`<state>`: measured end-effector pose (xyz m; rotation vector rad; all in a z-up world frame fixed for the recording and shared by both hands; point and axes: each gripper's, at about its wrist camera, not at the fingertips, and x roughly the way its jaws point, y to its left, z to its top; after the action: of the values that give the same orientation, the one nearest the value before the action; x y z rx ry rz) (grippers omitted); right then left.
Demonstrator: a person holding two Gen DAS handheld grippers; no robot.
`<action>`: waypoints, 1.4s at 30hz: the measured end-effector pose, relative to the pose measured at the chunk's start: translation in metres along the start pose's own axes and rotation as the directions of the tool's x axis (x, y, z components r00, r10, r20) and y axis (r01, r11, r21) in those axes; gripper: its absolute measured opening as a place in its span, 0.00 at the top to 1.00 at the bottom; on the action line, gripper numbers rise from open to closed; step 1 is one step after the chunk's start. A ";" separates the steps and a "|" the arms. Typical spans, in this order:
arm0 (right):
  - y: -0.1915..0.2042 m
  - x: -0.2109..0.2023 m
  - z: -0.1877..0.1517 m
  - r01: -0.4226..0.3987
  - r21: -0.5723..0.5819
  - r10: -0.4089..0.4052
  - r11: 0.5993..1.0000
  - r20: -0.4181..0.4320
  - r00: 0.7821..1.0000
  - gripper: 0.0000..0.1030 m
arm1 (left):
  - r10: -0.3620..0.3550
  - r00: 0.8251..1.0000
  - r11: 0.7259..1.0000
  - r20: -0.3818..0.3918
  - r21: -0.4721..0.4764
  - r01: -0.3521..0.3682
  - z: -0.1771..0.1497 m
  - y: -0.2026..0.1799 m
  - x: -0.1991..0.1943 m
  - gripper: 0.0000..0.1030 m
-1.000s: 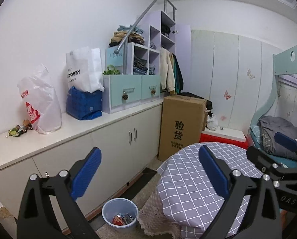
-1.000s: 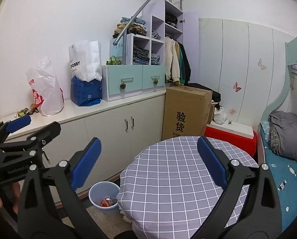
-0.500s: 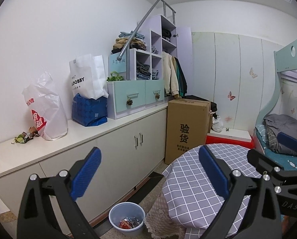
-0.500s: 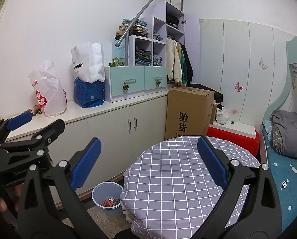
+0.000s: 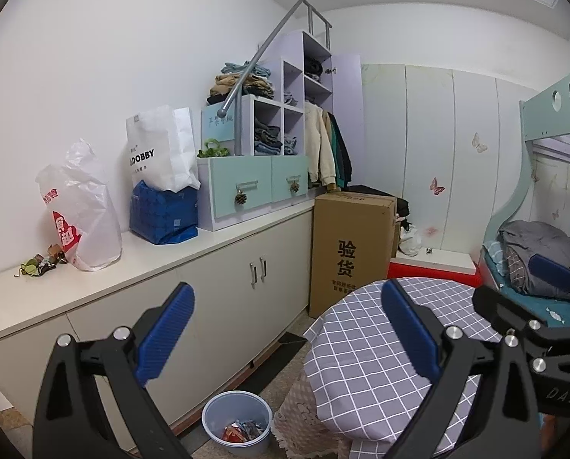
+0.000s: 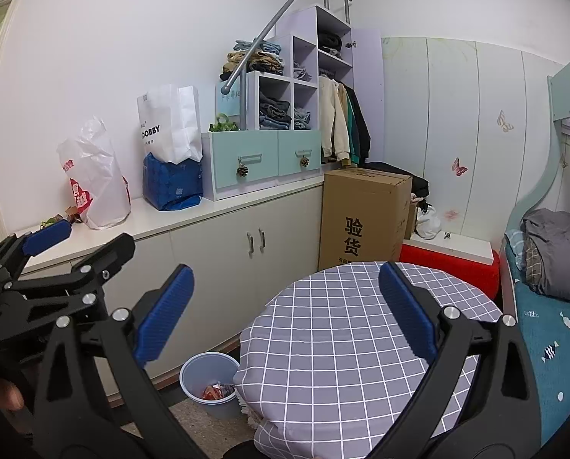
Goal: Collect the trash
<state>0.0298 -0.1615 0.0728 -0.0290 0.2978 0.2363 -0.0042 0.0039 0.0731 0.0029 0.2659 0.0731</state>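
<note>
A small pile of crumpled wrappers (image 5: 42, 264) (image 6: 61, 220) lies on the white counter beside a white plastic bag. A blue waste bin (image 5: 237, 424) (image 6: 210, 386) stands on the floor between the cabinets and the round table, with wrappers inside it. My left gripper (image 5: 288, 332) is open and empty, held in the air over the table's left edge. My right gripper (image 6: 286, 311) is open and empty above the table. Each gripper shows in the other's view: the left gripper (image 6: 82, 241) at the left, the right gripper (image 5: 522, 287) at the right.
A round table with a grey checked cloth (image 6: 342, 344) fills the foreground. Bags (image 5: 82, 210) and drawer units (image 5: 254, 187) stand on the long white counter (image 5: 208, 244). A tall cardboard box (image 5: 351, 252) stands past the cabinets and a bunk bed (image 6: 552, 275) is on the right.
Both views have drifted slightly, with the room sliding a little to the right and down. Both grippers have stayed open and empty.
</note>
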 end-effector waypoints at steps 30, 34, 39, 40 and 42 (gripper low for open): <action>0.003 0.001 0.000 -0.002 0.003 0.002 1.000 0.000 1.000 0.07 | -0.007 1.000 1.000 -0.002 0.007 0.007 -0.003 -0.001 0.003 0.07; 0.003 0.001 0.000 0.000 0.002 0.000 1.000 0.001 1.000 0.07 | -0.009 1.000 1.000 0.000 0.006 0.009 -0.003 -0.001 0.003 0.07; 0.004 0.000 0.001 -0.002 0.002 0.002 1.000 0.005 1.000 0.07 | -0.010 1.000 1.000 0.002 0.006 0.010 -0.003 -0.003 0.002 0.07; 0.005 0.000 0.001 -0.002 0.001 0.002 1.000 0.006 1.000 0.07 | -0.011 1.000 1.000 0.002 0.005 0.011 -0.003 -0.004 0.003 0.07; 0.006 0.000 0.002 -0.001 0.000 0.001 1.000 0.007 1.000 0.07 | -0.015 1.000 1.000 0.003 0.006 0.015 -0.002 -0.004 0.003 0.07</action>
<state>0.0293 -0.1558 0.0751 -0.0286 0.2911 0.2369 -0.0020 0.0003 0.0705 0.0065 0.2626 0.0575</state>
